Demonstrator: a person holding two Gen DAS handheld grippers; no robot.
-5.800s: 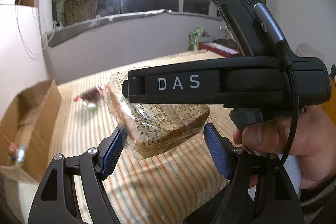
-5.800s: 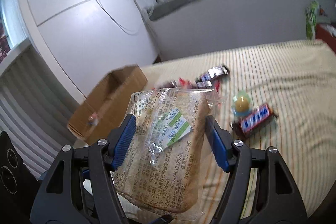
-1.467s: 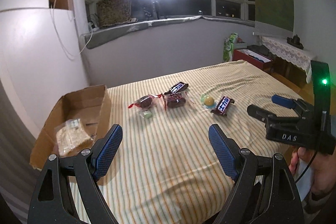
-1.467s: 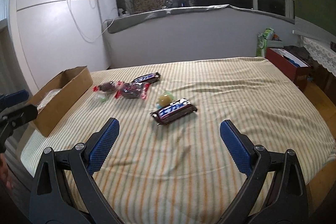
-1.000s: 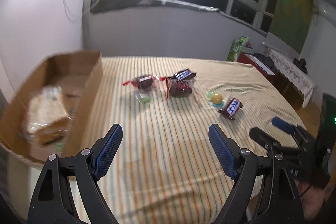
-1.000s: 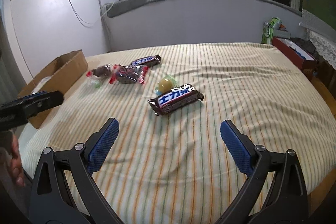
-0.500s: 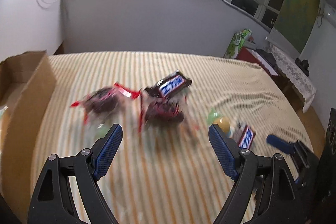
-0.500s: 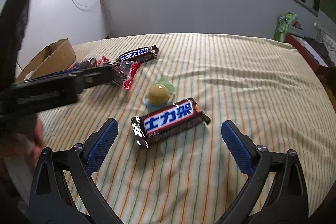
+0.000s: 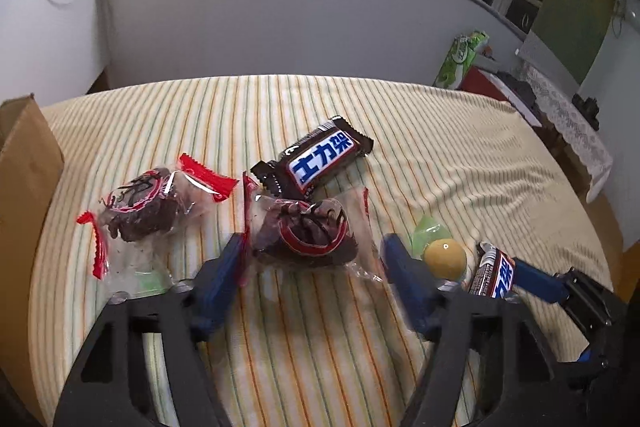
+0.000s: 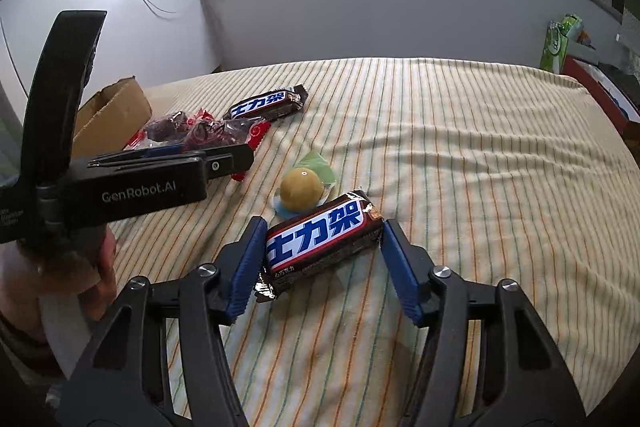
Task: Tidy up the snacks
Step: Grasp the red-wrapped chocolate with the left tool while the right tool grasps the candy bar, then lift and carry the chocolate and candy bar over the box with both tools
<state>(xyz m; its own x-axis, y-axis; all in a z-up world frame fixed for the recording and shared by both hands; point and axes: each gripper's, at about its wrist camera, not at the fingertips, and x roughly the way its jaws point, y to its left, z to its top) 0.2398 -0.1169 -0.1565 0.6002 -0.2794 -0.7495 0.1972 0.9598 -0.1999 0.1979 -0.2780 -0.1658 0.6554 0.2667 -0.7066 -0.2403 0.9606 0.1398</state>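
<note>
— Both grippers have come in low over the bed since the wide view a second ago, and their jaws have just been closing. On my right gripper (image 10: 323, 263) the blue pads press the two ends of a brown chocolate bar (image 10: 320, 241) with blue Chinese characters on a white band.

— And your left?

— My left gripper (image 9: 310, 267) straddles a clear packet of dark sweets (image 9: 306, 233) with red crimped edges. I cannot tell whether the pads touch the wrapper; the view is blurred there.

— Any other writing?

— "GenRobot.AI" on the side of the left gripper's body, seen from the right wrist. A second bar (image 9: 324, 157) with the same characters lies just behind the packet, touching it. Another red-edged packet (image 9: 142, 211) sits to its left, a round yellow sweet (image 10: 301, 191) beside the held bar.

— Surface?

— Cream bedsheet (image 10: 480, 155) with thin orange and green stripes, a cardboard box (image 10: 114, 115) at its left edge, grey wall and dark windows behind.
</note>
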